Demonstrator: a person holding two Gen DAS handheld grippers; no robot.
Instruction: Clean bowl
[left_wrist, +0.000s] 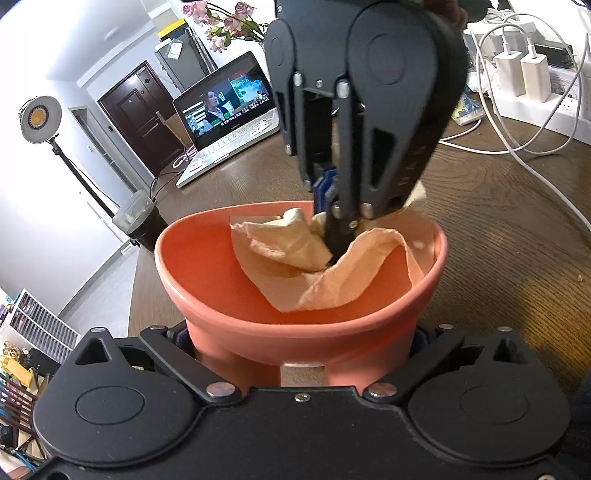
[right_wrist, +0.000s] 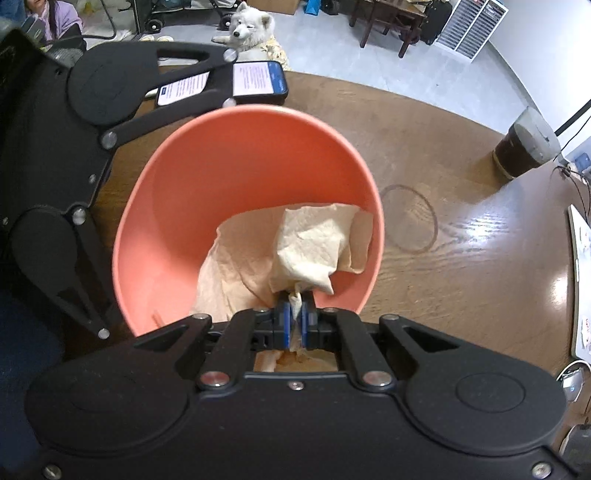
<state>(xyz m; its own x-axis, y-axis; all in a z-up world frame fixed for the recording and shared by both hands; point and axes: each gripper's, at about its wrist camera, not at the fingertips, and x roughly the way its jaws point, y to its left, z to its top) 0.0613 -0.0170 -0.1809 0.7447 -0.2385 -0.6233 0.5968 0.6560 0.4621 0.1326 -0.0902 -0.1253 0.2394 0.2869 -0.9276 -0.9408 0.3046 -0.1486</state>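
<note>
The right gripper (left_wrist: 334, 240) reaches down steeply from the top of the left wrist view, with its tips low inside the orange bowl (left_wrist: 221, 258). Its two blue pads (right_wrist: 285, 321) are squeezed tight on a pinch of crumpled paper towel (right_wrist: 314, 251), and the rest of the towel spreads over the bowl's inside. The left gripper (left_wrist: 303, 343) points down at a gentler slant, and its fingers sit on both sides of the bowl's narrow base, holding the bowl. In the right wrist view the left gripper comes in from 9 o'clock. The bowl is tipped, not flat. In the left wrist view its open mouth points up toward 12 o'clock, and its long way runs from 9 o'clock to 3 o'clock. The bowl is over a brown wooden table (right_wrist: 461, 236). An open laptop (left_wrist: 225, 122) sits on the table at 11 o'clock from the bowl. A dark cup with a lid (right_wrist: 524, 147) stands at 2 o'clock in the right wrist view, well apart from the bowl.
</note>
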